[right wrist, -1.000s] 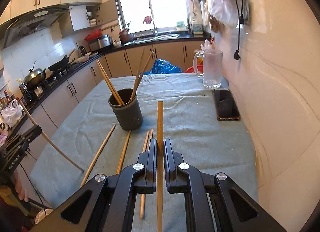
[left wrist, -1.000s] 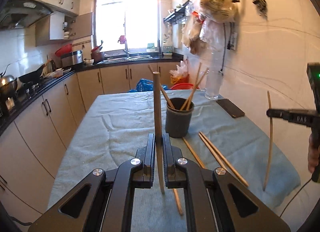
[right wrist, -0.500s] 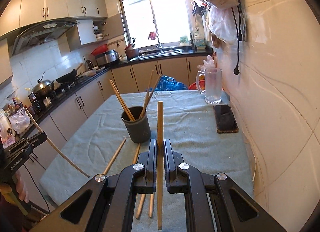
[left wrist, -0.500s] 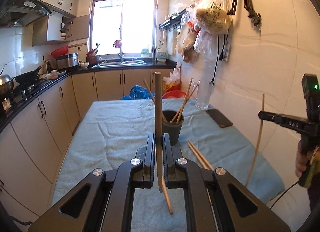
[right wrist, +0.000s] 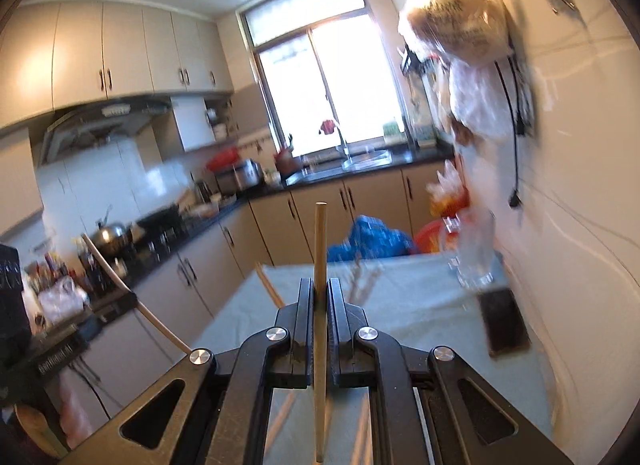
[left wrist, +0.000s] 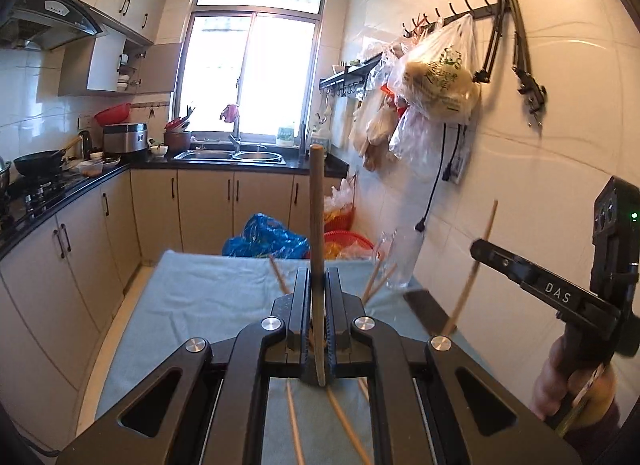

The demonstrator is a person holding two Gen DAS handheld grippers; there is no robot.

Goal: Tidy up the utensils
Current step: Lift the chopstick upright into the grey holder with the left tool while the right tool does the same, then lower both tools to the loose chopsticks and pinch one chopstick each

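Note:
My left gripper [left wrist: 317,285] is shut on a wooden chopstick [left wrist: 316,209] held upright above the table. My right gripper [right wrist: 320,293] is shut on a second wooden chopstick [right wrist: 321,249], also upright; it shows in the left wrist view [left wrist: 496,261] holding that chopstick [left wrist: 476,261]. The utensil cup is hidden behind the fingers in both views; only chopstick tips [left wrist: 378,283] sticking out of it show. Several loose chopsticks [left wrist: 344,425] lie on the cloth below the left gripper.
The table has a blue-grey cloth [left wrist: 208,297]. A phone [right wrist: 505,321] and a glass jug [right wrist: 474,261] sit near the right wall. Bags hang on wall hooks [left wrist: 440,81]. Kitchen cabinets and the stove counter [left wrist: 60,193] run along the left.
Both grippers have risen and tilted up with their chopsticks, so the cup has dropped behind the fingers. The right wrist view is now motion-blurred.

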